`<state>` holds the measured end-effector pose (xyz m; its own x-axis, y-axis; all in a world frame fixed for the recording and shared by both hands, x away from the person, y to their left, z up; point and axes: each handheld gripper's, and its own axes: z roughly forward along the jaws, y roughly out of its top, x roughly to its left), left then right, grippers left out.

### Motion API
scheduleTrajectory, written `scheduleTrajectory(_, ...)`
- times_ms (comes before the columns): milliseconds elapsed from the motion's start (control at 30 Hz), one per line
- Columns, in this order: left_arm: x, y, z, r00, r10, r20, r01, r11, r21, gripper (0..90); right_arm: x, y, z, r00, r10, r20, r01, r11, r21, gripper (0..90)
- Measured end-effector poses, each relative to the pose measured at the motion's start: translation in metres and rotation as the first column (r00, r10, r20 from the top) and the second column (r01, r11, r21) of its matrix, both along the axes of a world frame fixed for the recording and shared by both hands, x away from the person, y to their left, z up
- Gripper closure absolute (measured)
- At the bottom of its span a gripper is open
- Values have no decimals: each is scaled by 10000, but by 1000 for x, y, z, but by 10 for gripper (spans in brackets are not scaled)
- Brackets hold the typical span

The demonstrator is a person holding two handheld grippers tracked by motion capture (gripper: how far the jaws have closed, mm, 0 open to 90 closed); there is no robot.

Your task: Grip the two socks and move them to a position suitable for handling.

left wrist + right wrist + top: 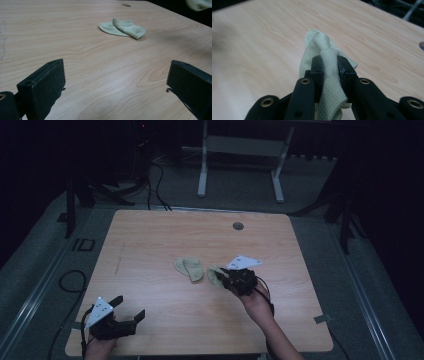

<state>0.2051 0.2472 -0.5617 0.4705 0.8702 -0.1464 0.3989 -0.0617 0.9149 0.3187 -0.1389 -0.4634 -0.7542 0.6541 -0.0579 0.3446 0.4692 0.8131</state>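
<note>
Two pale green socks are on the wooden table. One sock lies folded near the table's middle. The other sock is pinched between the jaws of my right gripper, which holds it lifted off the wood just right of the folded one; part of it hangs down past the jaws, and its edge shows in the left gripper view. My left gripper rests near the front left corner, jaws wide apart with nothing between them.
A round cable hole sits near the table's far edge. Beyond the table stand a white metal frame and dark stands, with cables on the grey floor. A cable loop lies left of the table.
</note>
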Motion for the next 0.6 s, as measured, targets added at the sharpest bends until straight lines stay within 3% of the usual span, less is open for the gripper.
scheduleTrajectory(200,-1,-2,0,10000,-46,7,46,10000,-17,21,-31,-3,-6,9999,80,-124,-78,9998,173,777)
scheduleTrajectory(367,-1,-3,1,10000,-70,43,70,10000,-30,21,-46,-3,-27,9994,1,-333,-6,9999,-151,777)
scheduleTrajectory(467,-2,-6,2,9998,-121,162,122,9999,-31,21,-52,-5,-45,9966,-76,-821,62,9998,-172,776)
scheduleTrajectory(600,-1,-9,1,9997,-241,93,241,9997,50,21,-60,-2,-64,9931,223,-1155,-268,9989,-374,773)
